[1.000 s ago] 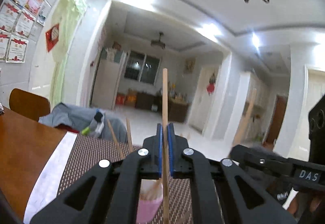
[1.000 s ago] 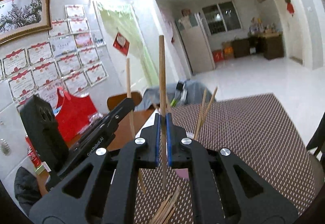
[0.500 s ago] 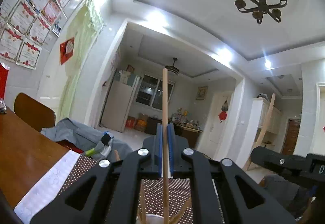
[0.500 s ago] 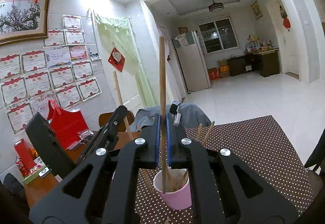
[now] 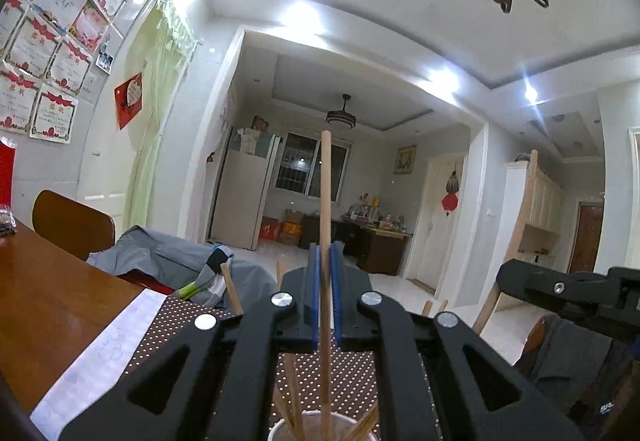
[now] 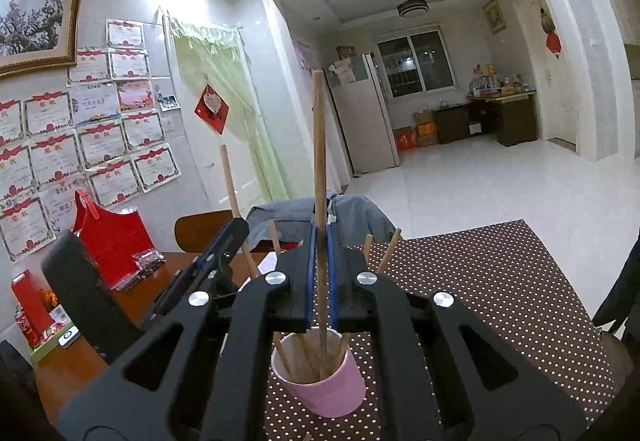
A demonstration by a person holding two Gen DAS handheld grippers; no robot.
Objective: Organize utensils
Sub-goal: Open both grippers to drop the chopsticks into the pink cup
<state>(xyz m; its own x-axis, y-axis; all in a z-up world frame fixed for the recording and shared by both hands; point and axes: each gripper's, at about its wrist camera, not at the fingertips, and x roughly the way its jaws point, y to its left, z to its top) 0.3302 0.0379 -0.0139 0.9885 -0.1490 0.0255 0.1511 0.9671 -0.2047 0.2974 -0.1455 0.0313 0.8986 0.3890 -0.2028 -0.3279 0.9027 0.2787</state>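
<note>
Above the pink cup [image 6: 324, 381] near the surface's edge, your claws each pinch a chopstick; releasing unevenly could tip it.

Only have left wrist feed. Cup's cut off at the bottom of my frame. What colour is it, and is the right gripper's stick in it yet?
Observer: The cup is pink, standing on the dotted mat. The right gripper is shut on a chopstick whose lower end is already inside the cup.
Operator: Anything else in the cup?
Observer: Yes, several chopsticks leaning against its rim.
Operator: What's left of the mat?
Observer: A red gift bag on the wooden table.
</note>
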